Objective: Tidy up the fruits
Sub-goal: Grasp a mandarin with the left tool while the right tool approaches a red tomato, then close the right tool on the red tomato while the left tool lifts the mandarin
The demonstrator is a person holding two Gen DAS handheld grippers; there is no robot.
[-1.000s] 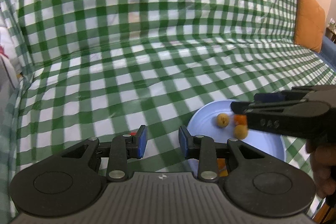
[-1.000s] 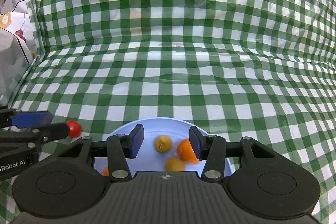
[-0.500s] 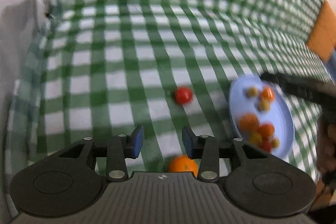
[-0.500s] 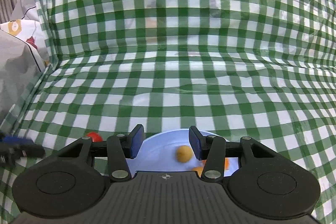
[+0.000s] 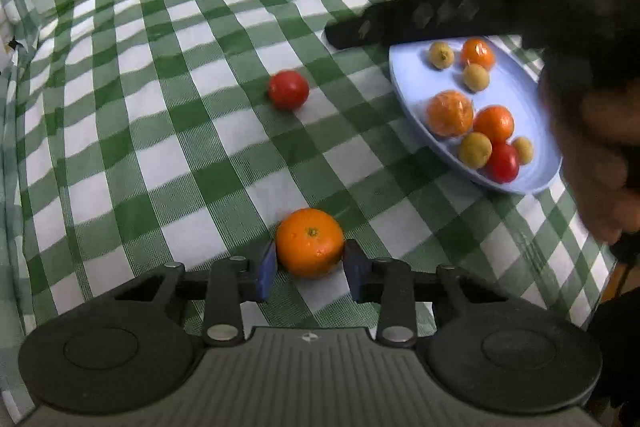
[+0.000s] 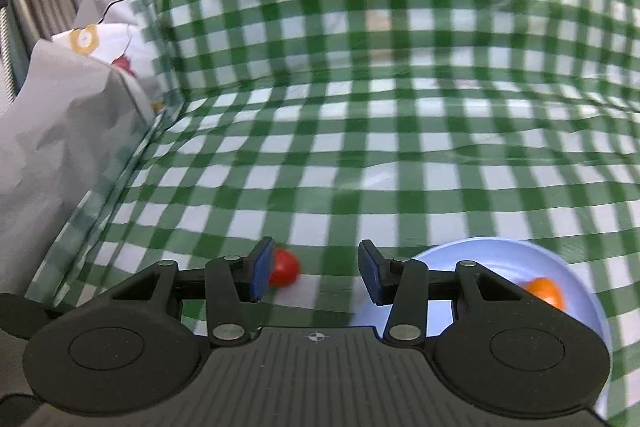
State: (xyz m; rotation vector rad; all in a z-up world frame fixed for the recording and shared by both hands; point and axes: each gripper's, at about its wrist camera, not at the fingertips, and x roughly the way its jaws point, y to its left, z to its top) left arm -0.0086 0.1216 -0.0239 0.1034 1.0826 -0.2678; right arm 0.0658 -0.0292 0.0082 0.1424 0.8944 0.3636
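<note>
Green-and-white checked cloth (image 5: 168,155) is covering the sofa-like surface in the left wrist view, where the left claw (image 5: 309,269) is pointing steeply down, its jaws closing around an orange (image 5: 310,242) lying on the cloth, pads just at its sides. A tomato (image 5: 288,89) is lying farther off, and a blue plate (image 5: 412,95) of fruit is sitting right of it, partly crossed by the right claw (image 5: 348,35) and the hand (image 5: 592,155) holding it. From the right wrist view, that claw is hanging partly open and empty, the tomato peeking past its left finger.
</note>
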